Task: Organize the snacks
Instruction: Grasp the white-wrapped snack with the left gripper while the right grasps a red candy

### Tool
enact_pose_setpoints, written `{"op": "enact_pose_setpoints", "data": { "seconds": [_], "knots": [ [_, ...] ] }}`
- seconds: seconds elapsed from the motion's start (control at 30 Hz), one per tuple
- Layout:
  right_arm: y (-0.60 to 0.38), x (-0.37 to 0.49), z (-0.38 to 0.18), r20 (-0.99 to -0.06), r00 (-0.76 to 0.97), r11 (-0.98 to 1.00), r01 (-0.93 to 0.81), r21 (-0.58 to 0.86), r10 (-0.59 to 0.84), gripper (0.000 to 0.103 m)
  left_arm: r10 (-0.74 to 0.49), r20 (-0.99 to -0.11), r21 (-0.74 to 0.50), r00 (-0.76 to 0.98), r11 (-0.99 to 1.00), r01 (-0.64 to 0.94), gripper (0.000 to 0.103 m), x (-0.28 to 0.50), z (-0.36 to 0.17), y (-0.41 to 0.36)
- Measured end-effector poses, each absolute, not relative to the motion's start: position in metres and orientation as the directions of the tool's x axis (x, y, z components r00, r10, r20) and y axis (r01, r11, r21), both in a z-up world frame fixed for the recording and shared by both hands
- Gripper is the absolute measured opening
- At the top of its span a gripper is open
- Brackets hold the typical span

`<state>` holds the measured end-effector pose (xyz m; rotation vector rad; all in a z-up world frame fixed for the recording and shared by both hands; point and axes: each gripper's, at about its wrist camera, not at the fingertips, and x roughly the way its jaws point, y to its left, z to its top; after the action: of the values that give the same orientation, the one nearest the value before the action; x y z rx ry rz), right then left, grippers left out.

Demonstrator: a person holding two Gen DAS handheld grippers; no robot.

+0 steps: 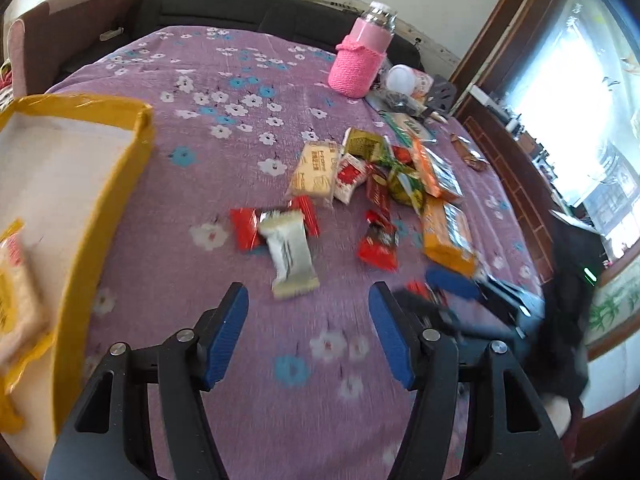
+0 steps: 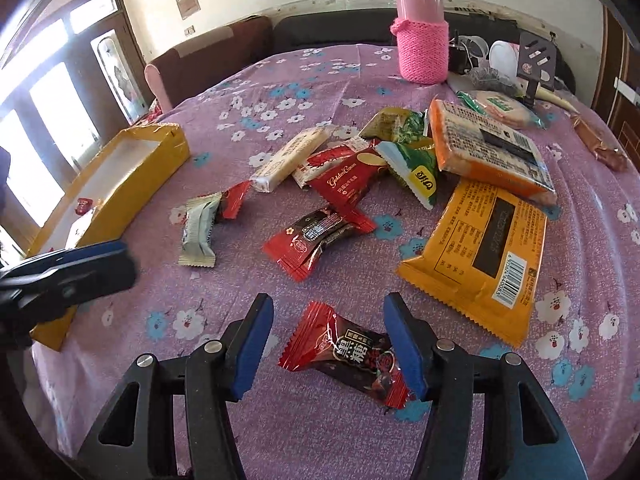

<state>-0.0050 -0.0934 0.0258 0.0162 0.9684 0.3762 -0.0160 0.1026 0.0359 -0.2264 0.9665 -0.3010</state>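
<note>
My left gripper (image 1: pixel 308 292) hovers open over the purple flowered cloth, nothing between its blue pads. Just ahead of it lies a white snack packet (image 1: pixel 290 256) across a red one (image 1: pixel 246 228). A yellow box (image 1: pixel 120 184) stands at its left, with a beige snack pack (image 1: pixel 16 280) inside. My right gripper (image 2: pixel 329 300) is open and low over the cloth. A red and dark candy packet (image 2: pixel 344 354) lies flat between its fingers, its right end under the right finger. The pads do not squeeze it. Further back lies a loose pile of snacks (image 2: pixel 360 184).
Two orange packs (image 2: pixel 476 248) (image 2: pixel 488 148) lie right of the pile. A pink knitted-sleeve bottle (image 2: pixel 422 48) and small clutter (image 2: pixel 500 76) stand at the table's far edge. A dark sofa (image 1: pixel 240 12) runs behind. The yellow box (image 2: pixel 132 192) stands at the left in the right wrist view.
</note>
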Motion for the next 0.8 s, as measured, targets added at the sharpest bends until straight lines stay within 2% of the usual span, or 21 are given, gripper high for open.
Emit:
{"op": "enact_pose_setpoints", "data": {
  "seconds": [0.1,0.17,0.23,0.27,0.37,0.6,0.8],
  "knots": [
    [-0.093,-0.004,0.026,-0.8,0.504,0.933,-0.308,0.186,0.326,0.06,-0.296,-0.791,-0.254,0.536,0.955,0.153,0.061,0.005,0.026,0.088],
    [-0.093,-0.005,0.026,-0.801,0.501,0.932,-0.309,0.188,0.328,0.06,-0.271,-0.807,-0.22,0.524,0.962,0.158,0.042,0.018,0.016,0.08],
    [-0.093,-0.005,0.026,-0.8,0.499,0.931,-0.309,0.196,0.334,0.061,-0.242,-0.807,-0.183,0.538,0.97,0.163,0.031,0.024,0.013,0.076],
    [-0.093,-0.004,0.026,-0.8,0.497,0.93,-0.308,0.2,0.337,0.061,-0.23,-0.807,-0.159,0.544,0.972,0.174,0.02,0.025,0.012,0.074],
    [-0.099,-0.001,0.027,-0.79,0.482,0.919,-0.295,0.26,0.379,0.066,-0.226,-0.808,-0.153,0.544,0.972,0.177,0.018,0.023,0.012,0.075],
    [-0.133,0.006,0.033,-0.711,0.484,0.858,-0.226,0.461,0.51,0.068,-0.253,-0.788,-0.191,0.561,0.967,0.168,0.017,-0.001,0.024,0.091],
    [-0.128,0.003,0.031,-0.738,0.476,0.878,-0.237,0.417,0.479,0.068,-0.299,-0.745,-0.258,0.596,0.953,0.157,0.017,-0.029,0.047,0.116]
  ]
}}
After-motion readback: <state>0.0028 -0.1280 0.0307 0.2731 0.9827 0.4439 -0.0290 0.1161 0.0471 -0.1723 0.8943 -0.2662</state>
